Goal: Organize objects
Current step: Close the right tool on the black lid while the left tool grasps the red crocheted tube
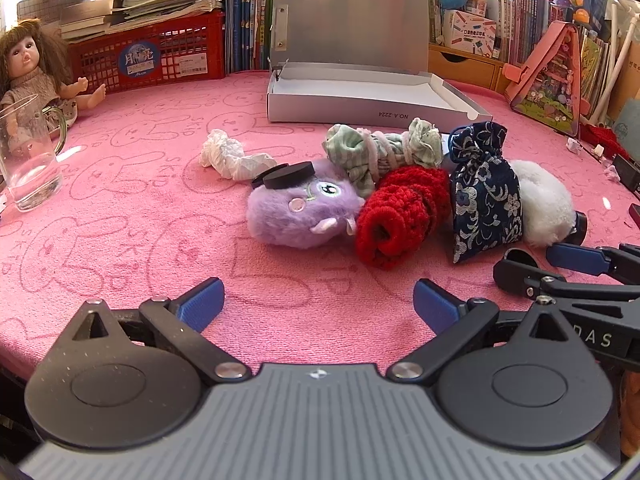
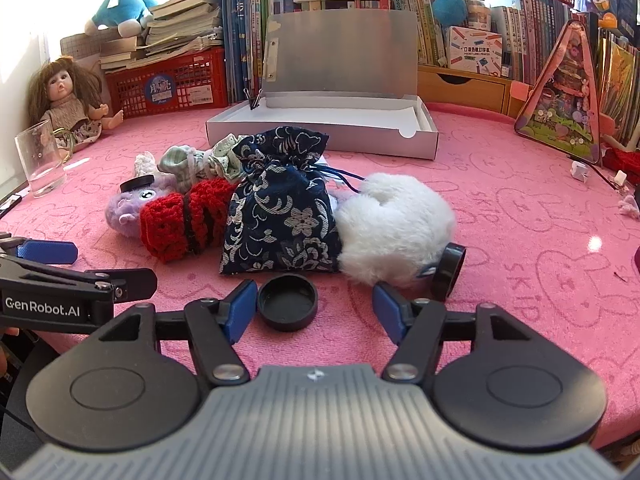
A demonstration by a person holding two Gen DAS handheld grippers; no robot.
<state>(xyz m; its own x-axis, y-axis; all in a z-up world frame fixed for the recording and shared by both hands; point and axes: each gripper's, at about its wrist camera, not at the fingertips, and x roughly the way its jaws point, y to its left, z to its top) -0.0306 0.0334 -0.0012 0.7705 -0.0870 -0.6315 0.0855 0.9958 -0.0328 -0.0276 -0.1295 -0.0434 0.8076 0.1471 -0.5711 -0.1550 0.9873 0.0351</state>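
Here, black lid [image 2: 287,307] between right gripper [image 2: 316,312] pads

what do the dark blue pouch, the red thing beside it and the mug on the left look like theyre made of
Dark blue pouch: woven brocade-like fabric, silvery floral pattern with slight sheen. Red thing: chunky crocheted yarn, visible loops. Mug: clear glass, see-through with bright reflections, though clear plastic is possible.

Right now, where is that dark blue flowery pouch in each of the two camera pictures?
Left wrist view: the blue flowered pouch stands right of centre, between the red knitted piece and the white furry toy.
Right wrist view: the pouch lies at the centre, just beyond the black cap, with the same neighbours on either side.
Shared landmark: the open grey box behind the pile.
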